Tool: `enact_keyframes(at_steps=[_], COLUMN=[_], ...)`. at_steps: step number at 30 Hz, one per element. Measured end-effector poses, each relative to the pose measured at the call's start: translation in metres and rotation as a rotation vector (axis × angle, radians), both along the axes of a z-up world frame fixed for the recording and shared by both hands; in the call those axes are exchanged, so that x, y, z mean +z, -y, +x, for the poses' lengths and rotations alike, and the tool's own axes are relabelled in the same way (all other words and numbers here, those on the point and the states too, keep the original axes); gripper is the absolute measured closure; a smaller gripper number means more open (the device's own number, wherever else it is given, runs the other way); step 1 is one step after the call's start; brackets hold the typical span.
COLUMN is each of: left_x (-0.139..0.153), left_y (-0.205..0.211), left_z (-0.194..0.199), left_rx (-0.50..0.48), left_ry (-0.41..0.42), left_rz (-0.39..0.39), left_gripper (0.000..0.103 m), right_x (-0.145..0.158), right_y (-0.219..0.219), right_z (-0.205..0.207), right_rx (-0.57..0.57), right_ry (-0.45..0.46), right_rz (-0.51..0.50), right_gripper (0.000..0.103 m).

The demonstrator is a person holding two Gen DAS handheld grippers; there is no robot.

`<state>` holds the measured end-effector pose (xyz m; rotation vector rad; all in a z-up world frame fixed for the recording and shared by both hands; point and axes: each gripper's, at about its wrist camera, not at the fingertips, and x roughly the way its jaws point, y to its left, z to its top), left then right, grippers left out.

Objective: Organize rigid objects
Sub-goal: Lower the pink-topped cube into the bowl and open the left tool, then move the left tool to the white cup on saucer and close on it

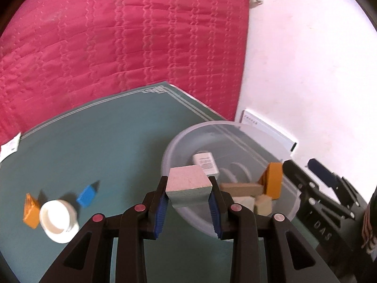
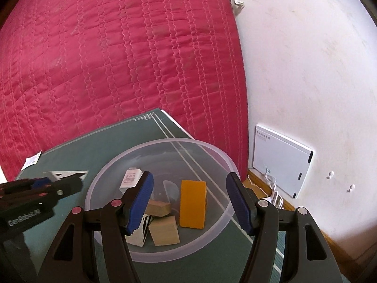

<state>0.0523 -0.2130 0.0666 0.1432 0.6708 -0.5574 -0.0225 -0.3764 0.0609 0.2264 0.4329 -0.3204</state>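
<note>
My left gripper (image 1: 188, 198) is shut on a pale square block (image 1: 188, 186) and holds it above the near left rim of a clear plastic bowl (image 1: 176, 141). The bowl (image 2: 212, 151) holds an orange block (image 2: 192, 204), wooden blocks (image 2: 164, 233) and a white charger (image 2: 130, 178). My right gripper (image 2: 190, 200) is open and empty above the bowl. It shows at the right of the left wrist view (image 1: 304, 176). A blue block (image 1: 86, 195), an orange piece (image 1: 31, 211) and a white lid (image 1: 59, 220) lie on the green table (image 1: 94, 141).
The table (image 2: 99, 141) stands against a red quilted bed (image 1: 117, 35). A white wall (image 2: 306, 70) with a white box (image 2: 280, 160) is to the right. A paper tag (image 1: 9, 147) lies at the table's left edge.
</note>
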Motion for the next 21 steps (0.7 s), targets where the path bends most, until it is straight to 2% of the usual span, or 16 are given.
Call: enact_keyframes(at_steps=[1, 3, 4, 15, 21], left_x=[-0.001, -0.003, -0.004, -0.013, -0.012], left_y=[0.003, 0.003, 0.001, -0.025, -0.034], left_z=[0.002, 0.006, 0.007, 0.009, 0.006], left_rx=[-0.006, -0.005, 0.003, 0.094, 0.132], left_ry=[-0.005, -0.015, -0.016, -0.028, -0.016], left_rz=[-0.011, -0.031, -0.033, -0.012, -0.003], left_gripper=[0.066, 0.051, 0.049, 0.048, 0.038], right_x=[0.0, 0.0, 0.0, 0.001, 0.001], right_y=[0.0, 0.0, 0.0, 0.0, 0.0], right_z=[0.0, -0.001, -0.001, -0.002, -0.002], right_rx=[-0.001, -0.003, -0.002, -0.005, -0.005], right_ry=[0.0, 0.001, 0.001, -0.003, -0.004], right_rz=[0.0, 0.0, 0.0, -0.001, 0.0], right_gripper=[0.037, 0.037, 0.037, 0.037, 0.037])
